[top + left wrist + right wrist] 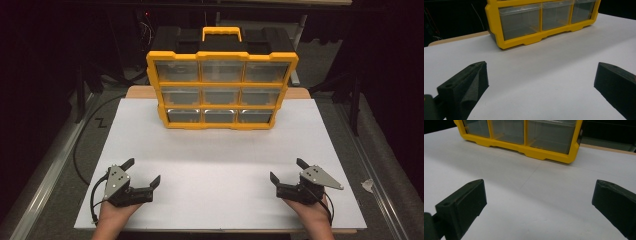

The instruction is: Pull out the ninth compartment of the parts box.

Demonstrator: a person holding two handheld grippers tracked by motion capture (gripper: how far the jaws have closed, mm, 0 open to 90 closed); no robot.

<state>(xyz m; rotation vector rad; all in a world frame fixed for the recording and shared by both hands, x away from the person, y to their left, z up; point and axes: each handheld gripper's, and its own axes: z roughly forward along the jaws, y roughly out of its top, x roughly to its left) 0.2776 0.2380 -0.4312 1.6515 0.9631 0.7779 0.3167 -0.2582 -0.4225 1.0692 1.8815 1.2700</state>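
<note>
On the white tabletop (220, 165), near edge: my left gripper (142, 172) and right gripper (288, 169) rest well apart, jaws spread wide, nothing between them. Yellow-framed drawer organizer (221, 90) stands upright at the far side, clear drawers facing me, untouched.
</note>
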